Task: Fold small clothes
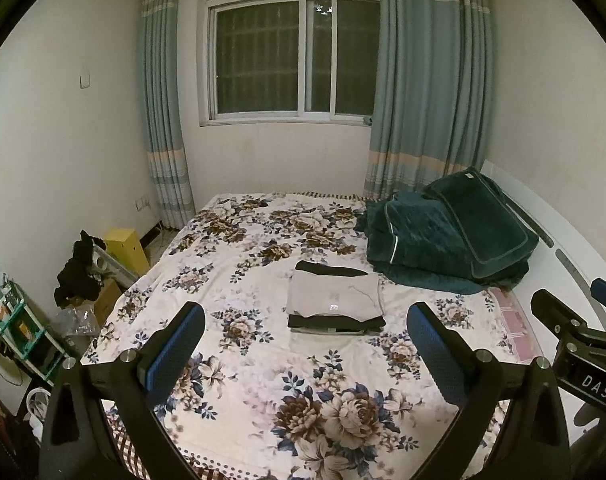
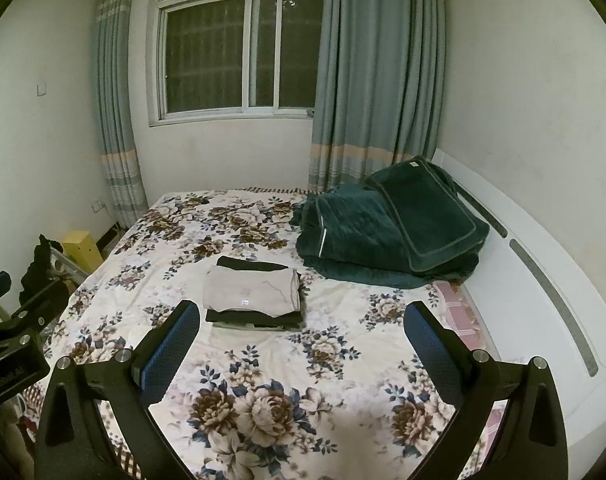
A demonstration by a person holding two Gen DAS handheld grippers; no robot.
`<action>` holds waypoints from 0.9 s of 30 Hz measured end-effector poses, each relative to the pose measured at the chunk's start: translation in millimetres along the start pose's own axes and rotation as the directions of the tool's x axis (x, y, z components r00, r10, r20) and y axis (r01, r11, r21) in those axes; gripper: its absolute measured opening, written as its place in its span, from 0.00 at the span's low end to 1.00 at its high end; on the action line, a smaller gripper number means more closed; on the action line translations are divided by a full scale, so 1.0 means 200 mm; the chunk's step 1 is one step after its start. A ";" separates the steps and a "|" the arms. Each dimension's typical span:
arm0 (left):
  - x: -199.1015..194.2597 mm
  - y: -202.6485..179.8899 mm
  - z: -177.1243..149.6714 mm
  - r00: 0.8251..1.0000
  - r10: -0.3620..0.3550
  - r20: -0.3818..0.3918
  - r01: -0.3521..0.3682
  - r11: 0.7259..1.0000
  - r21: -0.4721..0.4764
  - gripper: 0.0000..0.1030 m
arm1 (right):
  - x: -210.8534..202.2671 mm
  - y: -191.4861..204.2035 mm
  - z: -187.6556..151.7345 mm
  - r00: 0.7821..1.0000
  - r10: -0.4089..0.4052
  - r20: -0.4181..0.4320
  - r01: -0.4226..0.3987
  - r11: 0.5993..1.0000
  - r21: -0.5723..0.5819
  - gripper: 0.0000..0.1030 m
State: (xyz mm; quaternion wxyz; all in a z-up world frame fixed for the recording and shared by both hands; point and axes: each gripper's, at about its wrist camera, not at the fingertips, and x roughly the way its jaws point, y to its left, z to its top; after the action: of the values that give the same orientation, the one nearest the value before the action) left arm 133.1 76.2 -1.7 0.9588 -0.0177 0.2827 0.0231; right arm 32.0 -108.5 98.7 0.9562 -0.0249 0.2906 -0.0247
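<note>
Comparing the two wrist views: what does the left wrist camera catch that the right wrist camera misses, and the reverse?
Only the left wrist view shows the green shelf rack on the floor beside the bed, and the right gripper at its right edge. Only the right wrist view shows most of the white headboard, and the left gripper at its left edge. Both share the stack of folded clothes on the floral bedsheet, the dark green quilt, the window, and open, empty jaws.

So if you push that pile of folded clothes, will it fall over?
Probably not. The stack of folded beige and black clothes is low and wide, so it should slide or bunch on the floral bedsheet. The soft top beige piece would likely slip off first.
</note>
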 end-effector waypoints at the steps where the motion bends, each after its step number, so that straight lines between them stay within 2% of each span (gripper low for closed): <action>1: 0.00 0.00 0.00 1.000 0.000 -0.001 0.000 1.000 -0.003 1.00 | 0.00 0.00 0.00 1.000 0.001 0.001 -0.001 1.000 0.000 1.00; 27: -0.02 -0.01 -0.01 1.000 -0.001 -0.001 0.001 1.000 -0.015 1.00 | 0.00 0.04 -0.02 1.000 0.005 -0.004 -0.005 1.000 -0.009 1.00</action>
State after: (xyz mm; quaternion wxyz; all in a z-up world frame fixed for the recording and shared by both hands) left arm 127.5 74.1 -1.4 0.9585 -0.0252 0.2830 0.0246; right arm 29.3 -100.5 95.2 0.9556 -0.0287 0.2926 -0.0210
